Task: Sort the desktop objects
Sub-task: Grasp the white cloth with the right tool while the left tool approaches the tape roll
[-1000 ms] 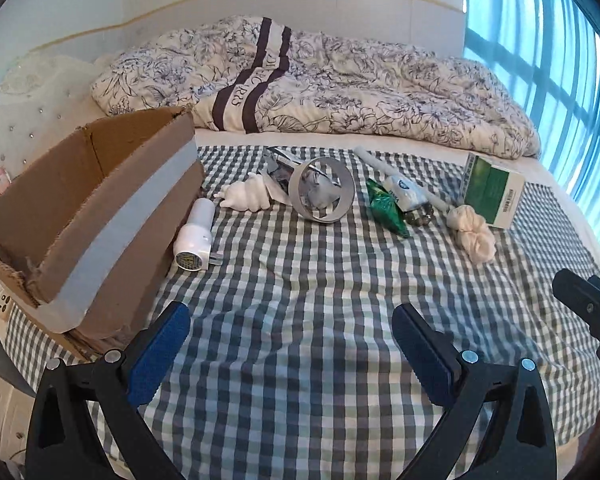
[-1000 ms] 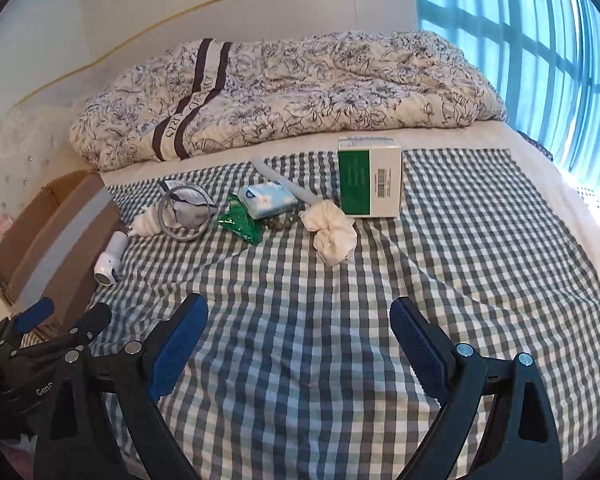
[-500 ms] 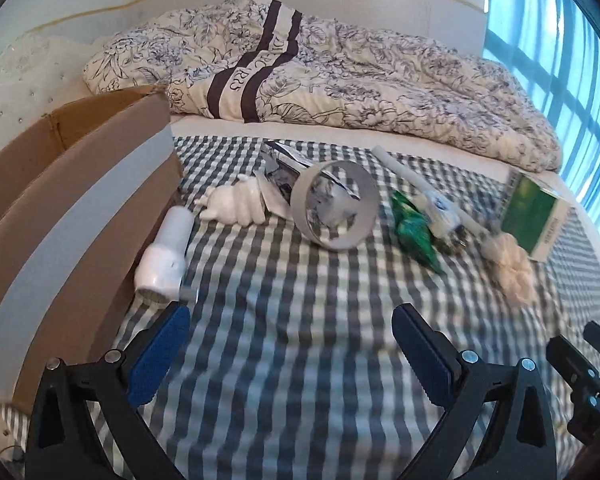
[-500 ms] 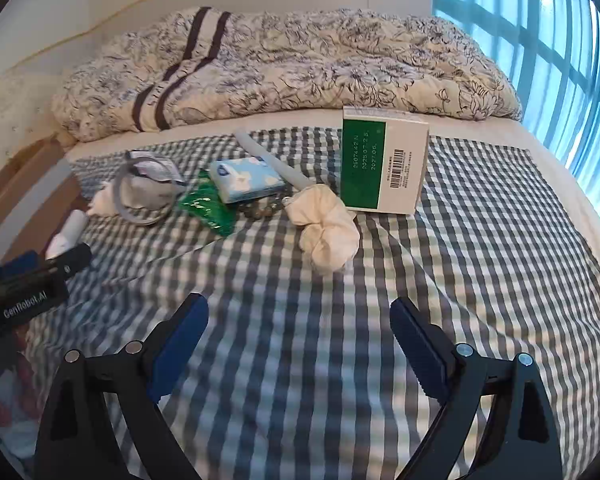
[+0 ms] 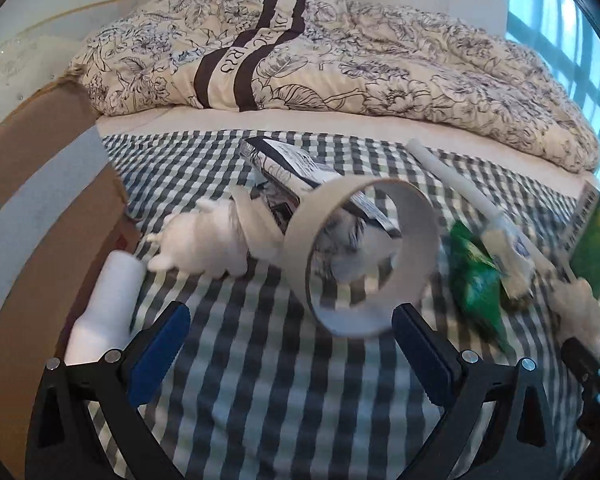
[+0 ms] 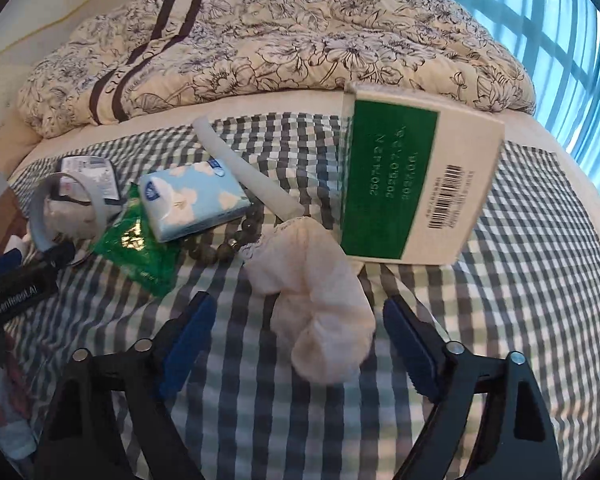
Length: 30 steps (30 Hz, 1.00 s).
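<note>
My left gripper (image 5: 290,338) is open just short of a grey tape ring (image 5: 360,256) standing on the checked cloth (image 5: 260,380). A white plush toy (image 5: 208,244) and a white bottle-shaped device (image 5: 108,304) lie to the ring's left. My right gripper (image 6: 296,340) is open, with a cream rolled sock (image 6: 316,300) lying between its fingers. Behind the sock stand a green and white box (image 6: 412,184), a blue tissue pack (image 6: 192,204), a green wrapper (image 6: 140,248), dark beads (image 6: 220,248) and a white tube (image 6: 248,172).
A cardboard box (image 5: 32,208) with a grey tape band stands at the left edge of the cloth. A flowered quilt (image 5: 340,64) lies across the bed behind. A printed packet (image 5: 300,172) rests behind the ring. The window (image 6: 560,24) is at the right.
Both grippers have moved forward towards the objects. The left one has closed in on the tape ring, the right one on the rolled sock. Both stay open.
</note>
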Each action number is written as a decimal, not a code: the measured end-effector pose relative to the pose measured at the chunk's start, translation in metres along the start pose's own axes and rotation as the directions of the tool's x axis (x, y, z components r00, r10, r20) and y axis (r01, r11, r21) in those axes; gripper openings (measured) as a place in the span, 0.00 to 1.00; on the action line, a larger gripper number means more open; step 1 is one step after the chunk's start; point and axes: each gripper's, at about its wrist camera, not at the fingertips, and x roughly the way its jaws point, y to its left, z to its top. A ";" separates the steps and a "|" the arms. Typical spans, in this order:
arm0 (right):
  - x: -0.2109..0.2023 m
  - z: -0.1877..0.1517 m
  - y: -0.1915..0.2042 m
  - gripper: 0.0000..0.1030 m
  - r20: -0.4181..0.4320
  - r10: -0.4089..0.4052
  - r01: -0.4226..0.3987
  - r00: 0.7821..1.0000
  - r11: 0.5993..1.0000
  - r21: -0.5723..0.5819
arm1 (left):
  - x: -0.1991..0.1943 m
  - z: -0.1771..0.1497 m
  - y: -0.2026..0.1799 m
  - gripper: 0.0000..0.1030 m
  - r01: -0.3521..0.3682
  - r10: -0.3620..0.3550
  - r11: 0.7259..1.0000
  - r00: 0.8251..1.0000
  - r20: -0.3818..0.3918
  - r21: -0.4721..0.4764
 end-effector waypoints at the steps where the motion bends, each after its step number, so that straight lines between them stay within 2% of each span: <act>1: 0.004 0.000 0.000 0.77 -0.002 -0.004 0.004 1.000 1.000 -0.001 | 0.004 0.002 0.000 1.00 0.006 -0.006 1.000 1.000 0.002 -0.011; 4: 0.014 -0.002 0.002 0.62 -0.024 -0.006 0.005 1.000 1.000 -0.007 | 0.014 0.006 0.000 1.00 0.007 -0.007 1.000 1.000 -0.006 -0.029; 6: 0.017 -0.003 0.002 0.58 -0.026 -0.013 0.013 1.000 1.000 -0.007 | 0.020 0.007 -0.002 0.98 -0.003 0.002 1.000 1.000 -0.015 -0.030; 7: 0.016 -0.003 0.001 0.52 -0.022 -0.016 0.016 1.000 1.000 -0.003 | 0.022 0.006 -0.002 0.89 -0.014 0.013 0.999 1.000 -0.020 -0.032; 8: 0.016 -0.003 0.000 0.44 -0.018 -0.015 0.016 1.000 1.000 0.004 | 0.024 0.005 -0.003 0.73 -0.019 0.018 0.999 0.999 -0.029 -0.033; 12: 0.014 -0.004 -0.010 0.30 -0.014 -0.004 0.005 1.000 0.999 0.047 | 0.022 0.003 -0.004 0.41 -0.005 0.004 1.000 0.999 -0.033 -0.024; 13: 0.012 -0.004 -0.012 0.26 -0.013 -0.001 0.001 1.000 0.998 0.057 | 0.020 0.002 -0.004 0.27 -0.003 0.002 1.000 1.000 -0.031 -0.021; 14: 0.010 -0.005 -0.014 0.24 -0.012 0.004 -0.004 1.000 0.998 0.065 | 0.018 0.002 -0.004 0.21 0.001 -0.001 1.000 0.999 -0.032 -0.018; 17: 0.004 -0.007 -0.015 0.17 -0.010 0.025 -0.024 1.000 0.997 0.079 | 0.010 0.000 0.000 0.19 0.013 -0.014 1.000 0.999 -0.037 -0.029; 20: -0.005 -0.009 -0.016 0.16 -0.006 0.046 -0.046 0.999 0.995 0.089 | -0.002 -0.004 0.002 0.17 0.008 -0.010 0.999 0.999 -0.035 -0.040; 24: -0.023 -0.011 -0.012 0.15 0.014 0.043 -0.044 0.999 0.996 0.083 | -0.016 -0.009 0.002 0.17 -0.017 0.015 0.999 0.999 -0.046 -0.032; 30: -0.053 -0.018 -0.009 0.15 0.041 0.059 -0.062 0.997 0.995 0.078 | -0.046 -0.015 0.004 0.16 0.004 -0.005 0.999 1.000 -0.023 -0.043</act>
